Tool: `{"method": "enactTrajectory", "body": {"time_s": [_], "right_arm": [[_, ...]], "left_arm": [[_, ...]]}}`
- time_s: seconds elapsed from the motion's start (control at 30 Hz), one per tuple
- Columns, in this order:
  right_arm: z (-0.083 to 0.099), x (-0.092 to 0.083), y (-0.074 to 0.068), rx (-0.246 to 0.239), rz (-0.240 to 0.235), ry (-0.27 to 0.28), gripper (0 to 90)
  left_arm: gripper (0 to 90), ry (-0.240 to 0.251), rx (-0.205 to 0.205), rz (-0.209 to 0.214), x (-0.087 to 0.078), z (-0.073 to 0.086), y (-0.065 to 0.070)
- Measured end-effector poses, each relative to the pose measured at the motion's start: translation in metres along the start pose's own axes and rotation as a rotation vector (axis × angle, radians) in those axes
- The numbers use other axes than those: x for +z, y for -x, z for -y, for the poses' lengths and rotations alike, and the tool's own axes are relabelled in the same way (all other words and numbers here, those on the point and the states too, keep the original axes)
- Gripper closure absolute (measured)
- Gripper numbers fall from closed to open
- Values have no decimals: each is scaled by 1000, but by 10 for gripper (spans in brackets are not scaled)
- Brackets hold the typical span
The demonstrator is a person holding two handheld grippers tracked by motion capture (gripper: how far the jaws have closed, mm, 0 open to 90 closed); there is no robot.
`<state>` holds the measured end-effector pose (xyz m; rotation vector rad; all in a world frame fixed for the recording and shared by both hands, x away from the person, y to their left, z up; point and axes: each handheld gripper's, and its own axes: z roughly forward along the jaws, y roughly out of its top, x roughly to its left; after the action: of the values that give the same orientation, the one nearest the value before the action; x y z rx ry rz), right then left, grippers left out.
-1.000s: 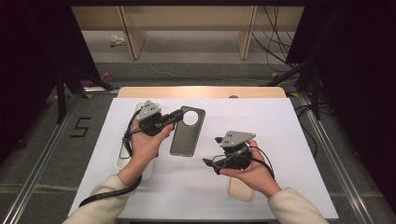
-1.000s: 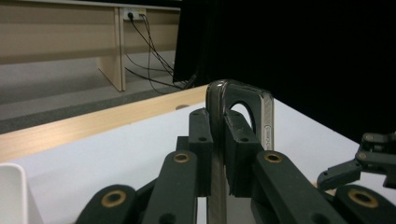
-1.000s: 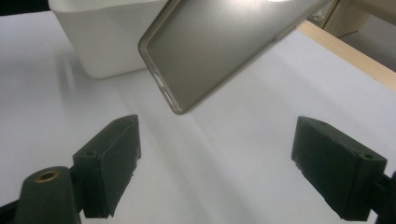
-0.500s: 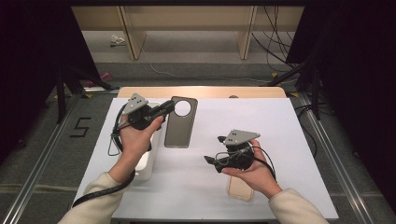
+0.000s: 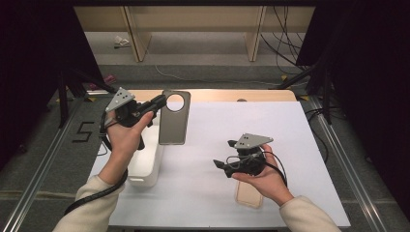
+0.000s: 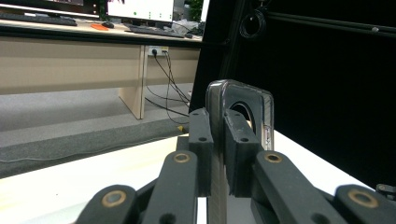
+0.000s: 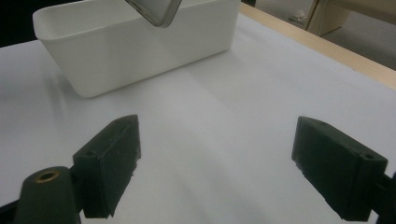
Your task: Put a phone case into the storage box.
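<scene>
The left hand-held gripper [image 5: 157, 102] is clamped on the upper edge of a dark grey phone case [image 5: 173, 118] beside its round camera hole, holding it in the air above the table [image 5: 290, 125], at about ten o'clock from the table's centre and just beside the white bin [image 5: 147, 164], which sits at roughly eight o'clock. The right hand-held gripper [image 5: 221, 165] hovers low at about five o'clock with its jaws wide apart and nothing between them, and a clear phone case [image 5: 249, 195] lies flat on the table partly under that hand.
</scene>
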<state>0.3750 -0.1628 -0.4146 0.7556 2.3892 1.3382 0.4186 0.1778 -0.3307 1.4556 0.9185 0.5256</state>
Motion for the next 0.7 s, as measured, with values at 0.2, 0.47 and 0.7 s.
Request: {"method": "enactTrajectory", "body": {"time_s": [0.2,0.47,0.7], "right_arm": [[0,0,1,7,1,1,163],[0,-1,2,14,4,7,163],[0,-1,2,18,4,11,163]], "left_arm": [[823,1,-3,-7,-2,-2,-7],[823,6,13,-30,-8,-5,-16],[823,13,27,-54,-13,-10,-24]]}}
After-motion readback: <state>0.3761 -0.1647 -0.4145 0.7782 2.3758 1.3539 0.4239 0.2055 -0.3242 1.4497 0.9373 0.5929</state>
